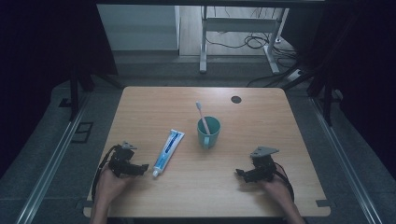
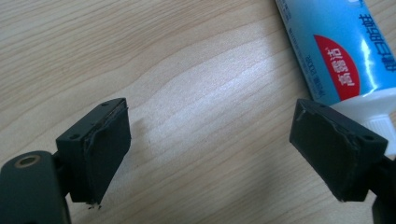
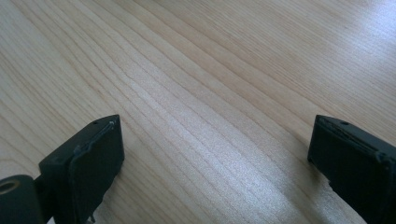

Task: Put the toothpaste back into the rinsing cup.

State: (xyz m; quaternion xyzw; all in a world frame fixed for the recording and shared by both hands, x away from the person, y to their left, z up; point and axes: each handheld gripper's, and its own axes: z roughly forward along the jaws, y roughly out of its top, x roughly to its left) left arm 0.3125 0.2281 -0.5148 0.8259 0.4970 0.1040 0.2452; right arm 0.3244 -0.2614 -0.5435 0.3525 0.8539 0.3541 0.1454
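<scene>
Your left hand-held gripper (image 1: 142, 167), jaws apart and empty, sits at nine o'clock of the toothpaste tube (image 1: 168, 146); the right hand-held gripper (image 1: 240, 173) gapes over bare tabletop (image 1: 261, 121).

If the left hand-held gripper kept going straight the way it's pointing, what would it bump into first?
Probably the toothpaste tube. The left hand-held gripper stands open, and the tube's cap end lies just beyond its jaw nearest the tube, slightly off centre. Depth is hard to judge.

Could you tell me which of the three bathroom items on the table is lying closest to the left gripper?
The toothpaste tube, lying flat with its white cap toward the left gripper. The green cup and the pink toothbrush standing in it are farther away, mid-table.
</scene>
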